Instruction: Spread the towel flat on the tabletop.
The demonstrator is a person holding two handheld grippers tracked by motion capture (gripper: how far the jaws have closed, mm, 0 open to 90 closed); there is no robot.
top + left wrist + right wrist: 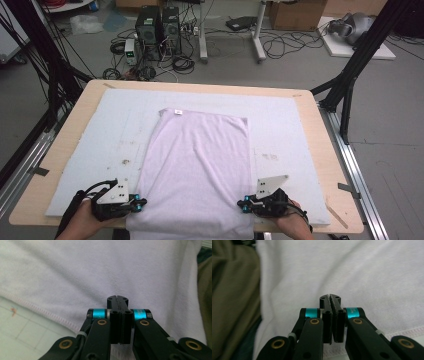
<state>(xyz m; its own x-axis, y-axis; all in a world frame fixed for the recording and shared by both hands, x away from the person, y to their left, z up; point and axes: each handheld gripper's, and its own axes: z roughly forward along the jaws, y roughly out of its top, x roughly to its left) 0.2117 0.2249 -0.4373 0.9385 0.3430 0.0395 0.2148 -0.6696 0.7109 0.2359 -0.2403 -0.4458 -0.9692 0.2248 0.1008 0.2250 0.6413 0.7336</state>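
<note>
Right now you hold a black hand-held gripper in each hand at the near edge of the light wooden table. A pale lilac cloth towel lies flat in the middle of the table, on a thin grey-blue foam mat. The towel runs long from the far side toward you, and its near end hangs a little over the table edge. A small white tag sits at its far left corner.

Your left hand-held gripper is at the towel's near left side. In the left gripper view its jaws are pressed together, and the left hand-held gripper has the towel's edge pinched between them. You can see the stitched hem running beside it, with the mat below.

Your right hand-held gripper is at the towel's near right side. In the right gripper view its jaws are together too, and the right hand-held gripper is clamped on the towel, with a sliver of white cloth showing between the tips.

Both hands rest low at the table's edge, well apart, with the towel between them.
</note>
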